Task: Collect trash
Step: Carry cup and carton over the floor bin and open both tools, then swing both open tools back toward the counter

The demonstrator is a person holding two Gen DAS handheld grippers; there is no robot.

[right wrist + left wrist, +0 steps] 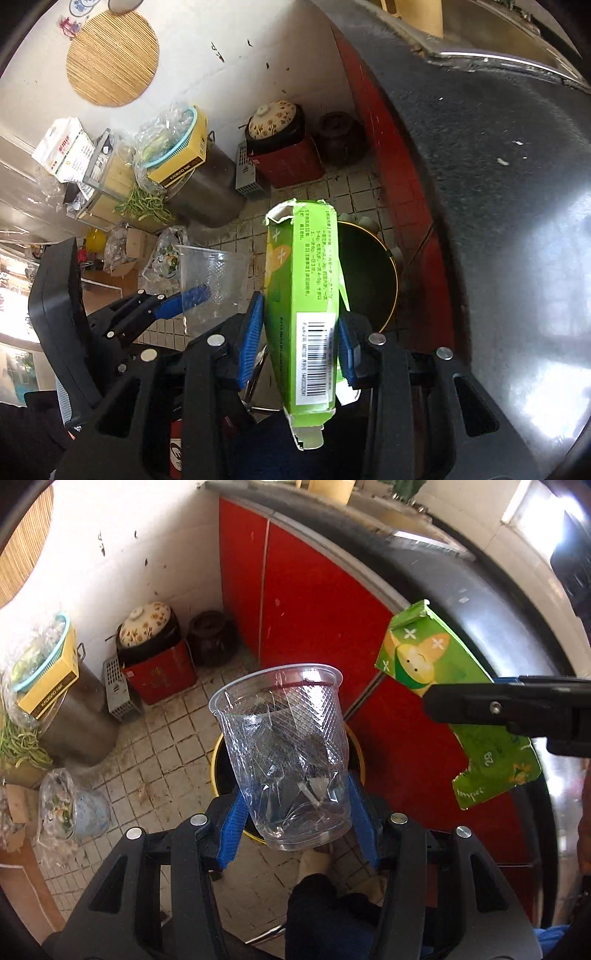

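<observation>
My left gripper (pixel 295 801) is shut on a crumpled clear plastic cup (pixel 284 746), held above a black bin with a yellow rim (pixel 213 771) on the tiled floor. My right gripper (pixel 301 325) is shut on a torn green carton (pixel 303 295), held over the same bin (pixel 369 273). In the left wrist view the carton (pixel 436 664) hangs at the right, gripped by the right gripper (pixel 480 705). In the right wrist view the cup (pixel 214 280) and the left gripper (pixel 192 295) show at the left.
Red cabinet doors (pixel 314 602) under a dark counter (pixel 498 166) stand to the right. A floral lidded pot on a red box (pixel 147 627), a dark jar (pixel 210 635), a metal drum (pixel 81 709) and bags of scraps (pixel 59 805) line the wall.
</observation>
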